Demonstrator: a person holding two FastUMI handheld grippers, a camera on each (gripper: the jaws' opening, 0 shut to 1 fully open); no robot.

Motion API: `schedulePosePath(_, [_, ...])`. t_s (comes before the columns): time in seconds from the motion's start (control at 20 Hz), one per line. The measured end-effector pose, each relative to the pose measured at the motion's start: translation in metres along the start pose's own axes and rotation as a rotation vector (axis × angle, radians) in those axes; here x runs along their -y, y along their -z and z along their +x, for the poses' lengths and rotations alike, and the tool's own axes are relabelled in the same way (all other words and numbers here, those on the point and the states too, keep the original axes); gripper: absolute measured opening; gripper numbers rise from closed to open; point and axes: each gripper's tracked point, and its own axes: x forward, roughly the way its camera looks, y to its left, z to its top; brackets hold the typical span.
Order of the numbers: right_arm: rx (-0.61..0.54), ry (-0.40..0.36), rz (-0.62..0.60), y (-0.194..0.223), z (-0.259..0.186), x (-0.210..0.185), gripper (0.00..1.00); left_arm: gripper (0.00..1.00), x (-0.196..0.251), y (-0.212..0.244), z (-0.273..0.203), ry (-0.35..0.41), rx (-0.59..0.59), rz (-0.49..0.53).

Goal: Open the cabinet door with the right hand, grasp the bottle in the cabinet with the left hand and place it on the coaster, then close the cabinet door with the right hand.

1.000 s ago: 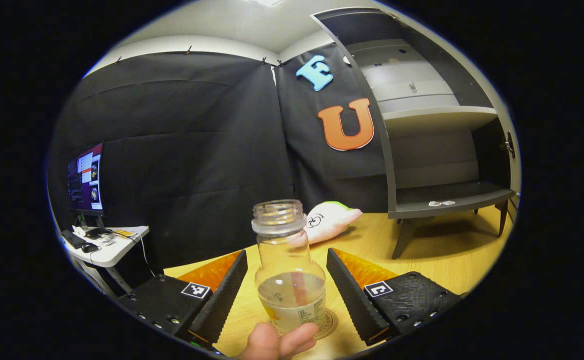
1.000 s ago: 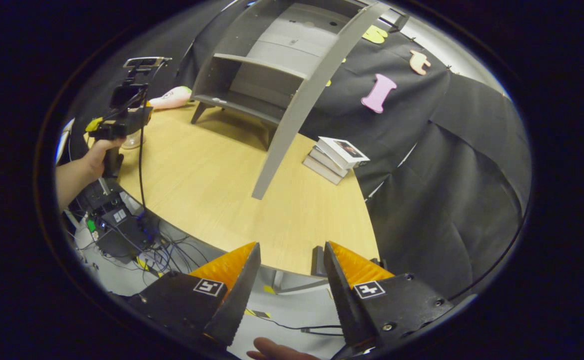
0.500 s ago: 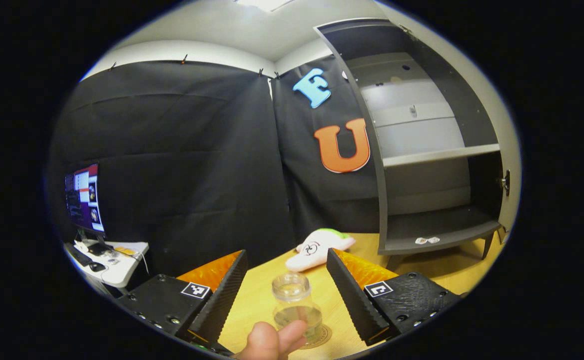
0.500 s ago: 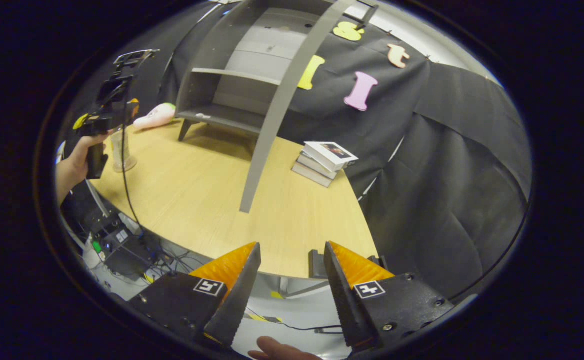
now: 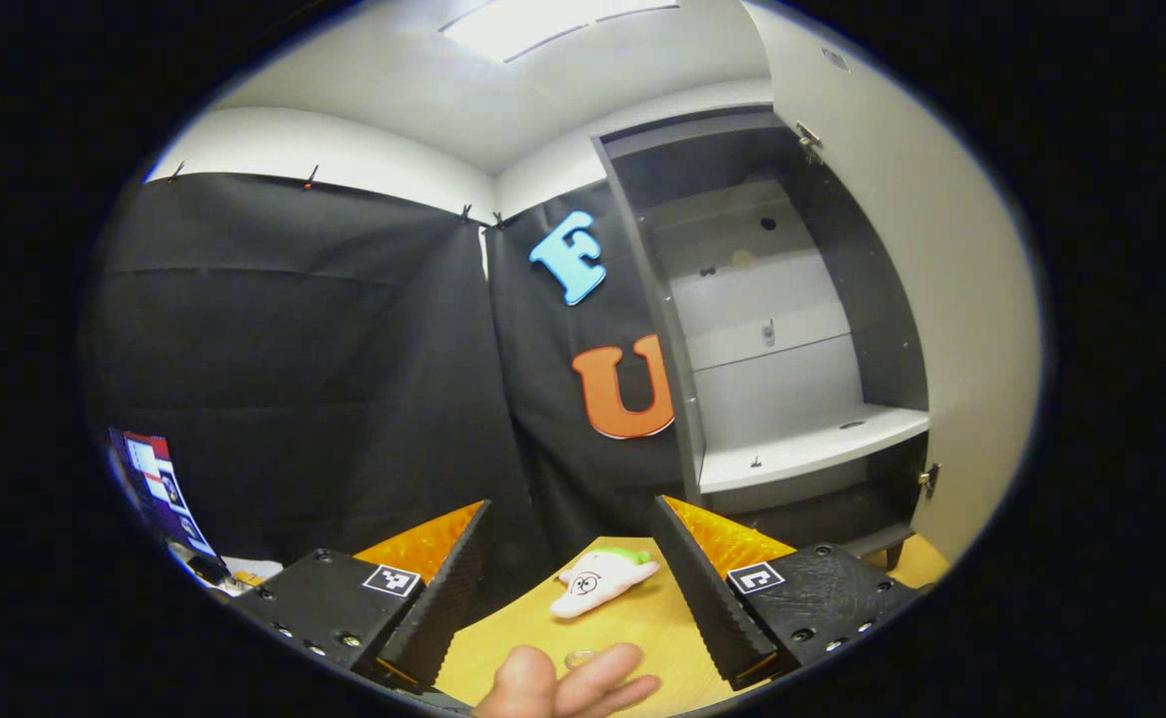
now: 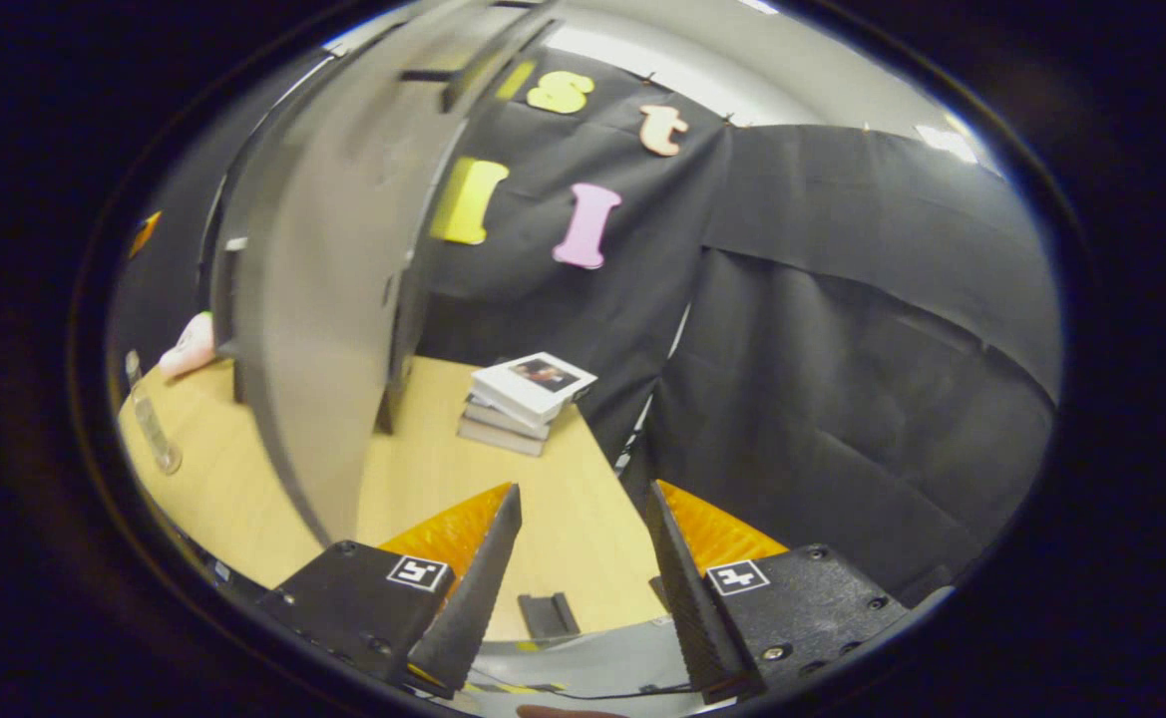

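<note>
The clear bottle [image 6: 150, 424] stands upright near the left edge of the wooden table [image 6: 423, 479], apart from both grippers, and the coaster under it is too small to make out. In the left gripper view only the bottle's rim [image 5: 580, 658] shows, low down behind a person's fingers [image 5: 563, 686]. My left gripper [image 5: 573, 504] is open and raised, facing the open grey cabinet [image 5: 792, 449]. My right gripper [image 6: 583, 489] is open above the table's near edge. The grey cabinet door [image 6: 328, 299] stands close on its left, blurred.
A pink and white plush toy [image 5: 602, 583] lies on the table in front of the cabinet. A stack of books [image 6: 526, 399] sits on the table beside the door, by the black cloth wall. A monitor [image 5: 154, 489] stands far left.
My left gripper has lifted up and away from the bottle, which stays standing on the table. My right gripper has swung towards the cabinet door, which now looms close.
</note>
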Motion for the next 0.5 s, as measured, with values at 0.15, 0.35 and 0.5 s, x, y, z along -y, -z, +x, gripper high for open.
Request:
schedulePosePath(0.15, [0.028,-0.034,0.117,-0.051,0.005,-0.005,0.8,0.96,0.009,-0.038,0.002,0.078,-0.003,-0.053])
schedulePosePath(0.35, [0.143,-0.066,0.104,-0.133,-0.023,-0.007,0.8,0.89,0.044,-0.054,0.01,0.278,-0.095,-0.179])
schedulePosePath(0.5, [0.186,-0.197,0.078,-0.167,-0.036,-0.037,0.77,0.9,0.05,-0.07,0.011,0.348,-0.098,-0.152])
